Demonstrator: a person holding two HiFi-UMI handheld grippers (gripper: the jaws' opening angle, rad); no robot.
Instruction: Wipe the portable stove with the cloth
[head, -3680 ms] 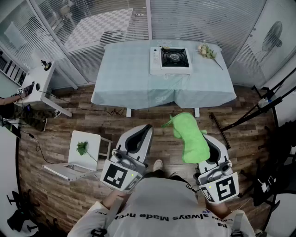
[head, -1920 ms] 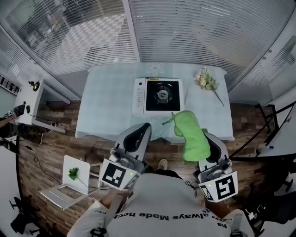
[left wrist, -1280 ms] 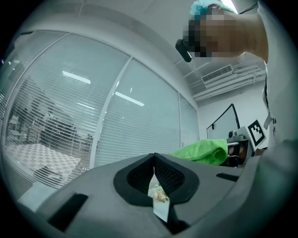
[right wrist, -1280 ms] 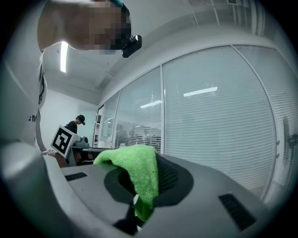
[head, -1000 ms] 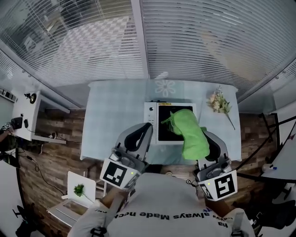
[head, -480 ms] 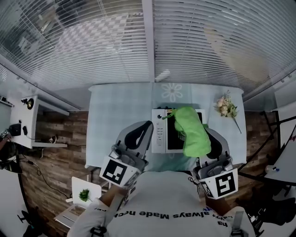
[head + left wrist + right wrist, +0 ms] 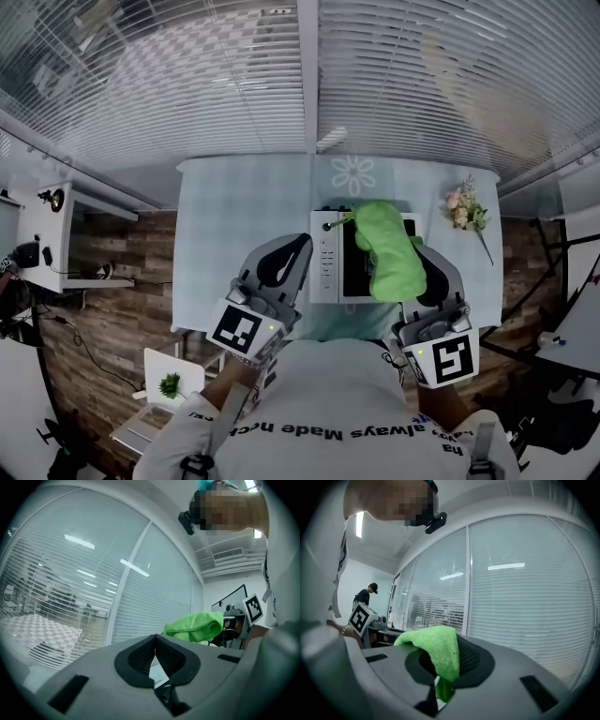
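The portable stove (image 7: 326,272), white with a black top, sits on the table (image 7: 244,225), which has a pale green cover. A bright green cloth (image 7: 384,251) hangs over the stove's right half and hides it. My right gripper (image 7: 417,264) is shut on this cloth (image 7: 438,651), which drapes over the right gripper's (image 7: 444,667) jaws. My left gripper (image 7: 295,248) is held above the table's front edge, just left of the stove. In the left gripper view the left gripper (image 7: 154,641) has its jaws together with nothing between them, and the cloth (image 7: 197,623) shows to the right.
A small bunch of flowers (image 7: 466,208) lies at the table's right end. A glass wall with blinds stands behind the table. A white side table (image 7: 56,234) and a white stool with a plant (image 7: 169,380) are on the wooden floor at left. A person (image 7: 365,597) stands far off.
The table and stove have come much closer and now lie right under both grippers. The cloth stays held in the right gripper and now hangs over the stove.
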